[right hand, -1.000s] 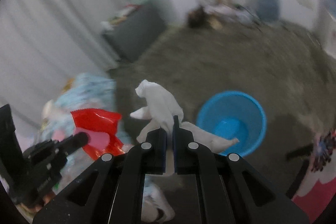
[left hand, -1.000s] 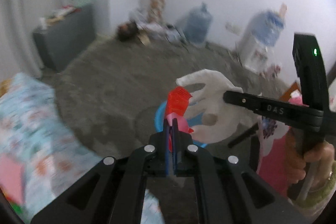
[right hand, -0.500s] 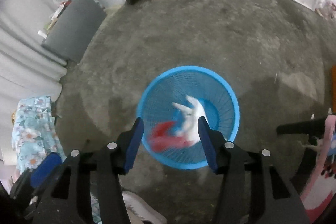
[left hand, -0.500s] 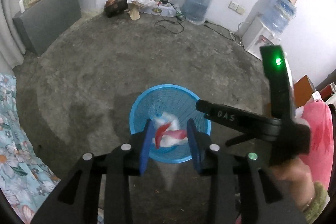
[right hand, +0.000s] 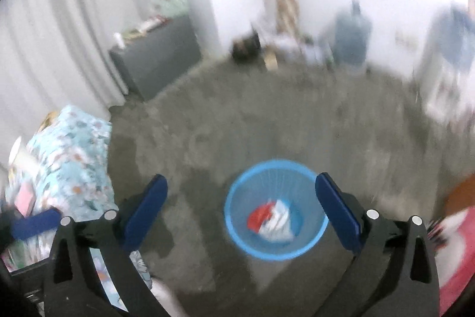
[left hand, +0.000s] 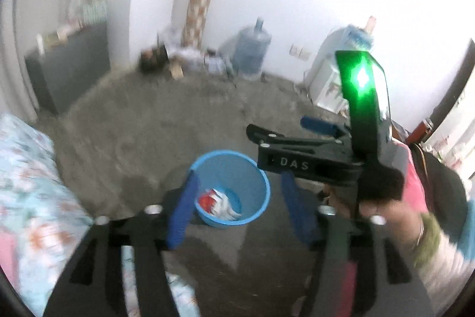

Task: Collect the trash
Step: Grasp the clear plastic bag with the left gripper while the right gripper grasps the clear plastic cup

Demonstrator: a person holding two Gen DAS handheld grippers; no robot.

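A blue plastic basket (left hand: 261, 186) stands on the grey floor; it also shows in the right wrist view (right hand: 234, 222). A red wrapper (left hand: 205, 201) and a white crumpled piece (left hand: 228, 208) lie inside it, seen too in the right wrist view as the red wrapper (right hand: 258, 217) and the white piece (right hand: 279, 223). My left gripper (left hand: 239, 192) is open and empty above the basket. My right gripper (right hand: 239, 192) is open and empty, the basket between its fingers. The right gripper also shows in the left wrist view (left hand: 299, 135), held by a hand.
A bed with a floral cover (left hand: 32, 192) is at the left (right hand: 65, 156). A grey cabinet (left hand: 71, 70), water bottles (left hand: 252, 52), a white dispenser (left hand: 329, 79) and clutter (left hand: 178, 64) stand along the far wall.
Both grippers opened and dropped the red wrapper and the white piece into the basket. Both have since lifted and tilted up, so the basket looks smaller.
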